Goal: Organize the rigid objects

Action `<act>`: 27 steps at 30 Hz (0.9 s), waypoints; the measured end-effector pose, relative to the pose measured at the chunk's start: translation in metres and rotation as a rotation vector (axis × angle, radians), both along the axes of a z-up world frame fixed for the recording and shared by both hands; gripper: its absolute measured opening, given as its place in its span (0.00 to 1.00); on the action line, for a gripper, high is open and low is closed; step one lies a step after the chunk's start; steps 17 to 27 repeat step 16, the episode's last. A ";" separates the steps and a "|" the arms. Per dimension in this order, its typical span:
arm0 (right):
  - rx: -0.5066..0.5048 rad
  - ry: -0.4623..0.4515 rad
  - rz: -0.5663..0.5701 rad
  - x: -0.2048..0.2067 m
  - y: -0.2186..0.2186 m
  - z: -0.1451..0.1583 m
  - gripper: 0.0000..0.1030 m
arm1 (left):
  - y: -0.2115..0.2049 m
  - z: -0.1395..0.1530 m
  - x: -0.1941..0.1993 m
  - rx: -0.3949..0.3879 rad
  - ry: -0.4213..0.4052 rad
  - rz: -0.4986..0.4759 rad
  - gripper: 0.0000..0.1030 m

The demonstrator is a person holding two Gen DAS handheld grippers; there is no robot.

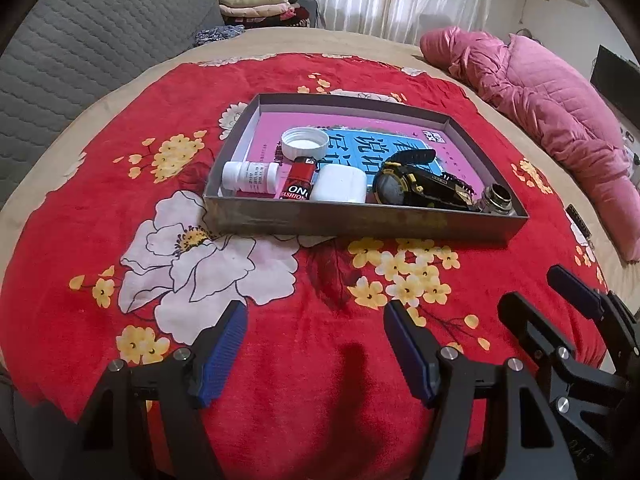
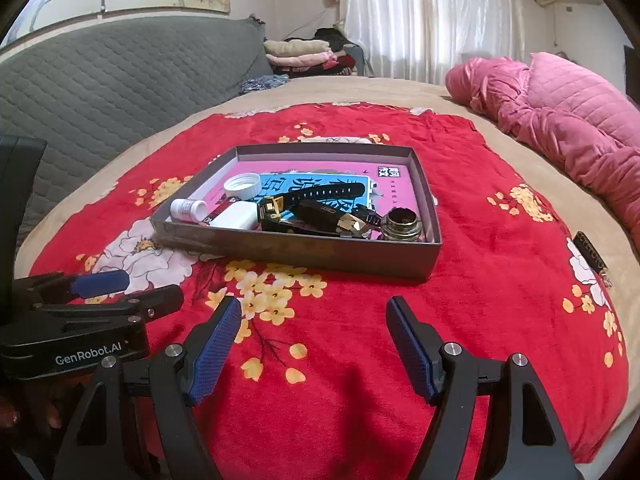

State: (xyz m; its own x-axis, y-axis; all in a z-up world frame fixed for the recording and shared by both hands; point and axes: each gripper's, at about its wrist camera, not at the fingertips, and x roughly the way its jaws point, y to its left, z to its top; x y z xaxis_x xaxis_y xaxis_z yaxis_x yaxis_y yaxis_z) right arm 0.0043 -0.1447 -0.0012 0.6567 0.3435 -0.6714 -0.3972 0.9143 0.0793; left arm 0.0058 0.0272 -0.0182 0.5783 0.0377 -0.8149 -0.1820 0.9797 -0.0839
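A: Where do the rigid objects sit?

B: All inside the grey tray [image 1: 360, 224], which lies on the red floral blanket [image 1: 280, 380] spread over the bed. A pink book [image 1: 400, 140] lies flat as the bottom layer, likely because it is the widest piece.

A: And on top of it?

B: Along the near wall, from left to right: a small white bottle [image 1: 250, 177] on its side, a red tube [image 1: 298, 184], a white case [image 1: 339, 184], a black and yellow watch [image 1: 416, 186], and a metal-rimmed jar [image 2: 402, 224] in the near right corner. A white cap [image 1: 304, 142] rests open side up, just beyond the bottle.

A: What about the claws?

B: The left claw [image 1: 314, 354] has its fingers apart and holds nothing. The right claw [image 2: 314, 350] is the same, spread and empty. Both hang over the bare blanket, near side of the tray, well apart from it.

A: Why held back there?

B: I judge the sorting is finished or close to it, since nothing loose lies on the blanket around the tray.
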 end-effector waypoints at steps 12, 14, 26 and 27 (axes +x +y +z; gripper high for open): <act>0.003 -0.006 -0.010 0.001 -0.005 0.000 0.74 | -0.001 -0.004 0.001 0.003 0.016 -0.007 0.68; 0.004 -0.009 -0.008 0.001 -0.004 0.001 0.74 | -0.001 -0.005 0.001 0.000 0.017 -0.011 0.68; 0.005 -0.015 -0.009 0.002 -0.006 0.001 0.74 | 0.000 -0.006 0.002 -0.004 0.014 -0.014 0.68; 0.005 -0.015 -0.009 0.002 -0.006 0.001 0.74 | 0.000 -0.006 0.002 -0.004 0.014 -0.014 0.68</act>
